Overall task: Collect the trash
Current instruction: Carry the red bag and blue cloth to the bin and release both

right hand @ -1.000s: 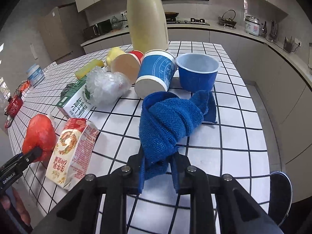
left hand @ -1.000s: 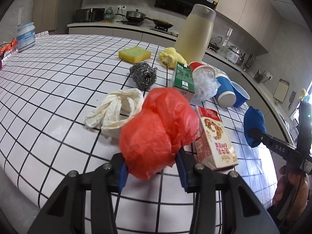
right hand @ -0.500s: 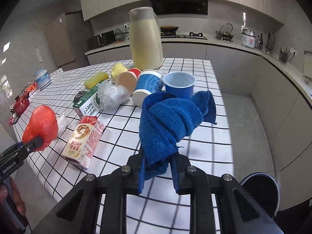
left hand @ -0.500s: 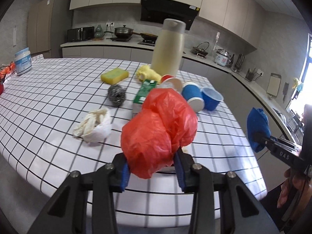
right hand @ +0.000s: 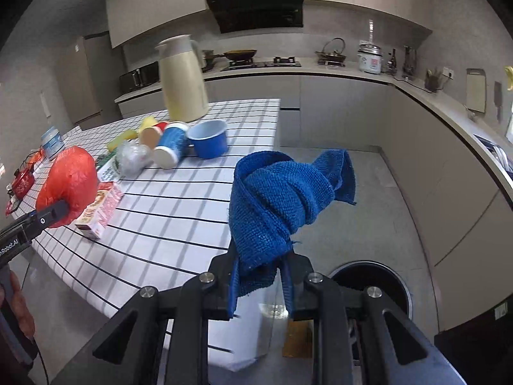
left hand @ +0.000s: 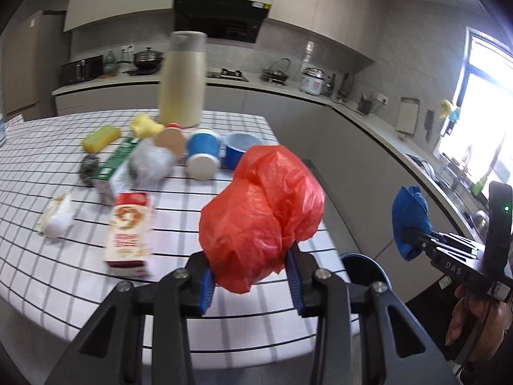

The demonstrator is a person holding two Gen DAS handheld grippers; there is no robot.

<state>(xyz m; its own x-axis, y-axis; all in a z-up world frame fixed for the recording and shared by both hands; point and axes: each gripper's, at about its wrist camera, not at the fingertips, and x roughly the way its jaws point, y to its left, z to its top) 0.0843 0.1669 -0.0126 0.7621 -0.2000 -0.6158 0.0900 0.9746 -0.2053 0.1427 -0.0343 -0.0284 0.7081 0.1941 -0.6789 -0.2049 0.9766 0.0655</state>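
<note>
My left gripper (left hand: 250, 276) is shut on a crumpled red plastic bag (left hand: 263, 218) and holds it in the air near the table's right edge. It also shows in the right wrist view (right hand: 69, 186). My right gripper (right hand: 260, 284) is shut on a blue cloth (right hand: 282, 199), held above the floor past the table's end; it shows in the left wrist view (left hand: 410, 221) too. A round dark bin (right hand: 394, 282) stands on the floor below, also seen in the left wrist view (left hand: 365, 268).
On the checked table (left hand: 179, 211) lie a red milk carton (left hand: 128, 227), a green carton (left hand: 117, 163), a white glove (left hand: 56, 218), steel wool (left hand: 88, 166), yellow sponge (left hand: 101, 138), blue cups (left hand: 203, 157), a blue bowl (right hand: 208, 142) and a cream jug (left hand: 182, 80). Counters line the far walls.
Both grippers have lifted away from the table and swung right, toward the floor bin, each still holding its item. The table objects now look farther off.
</note>
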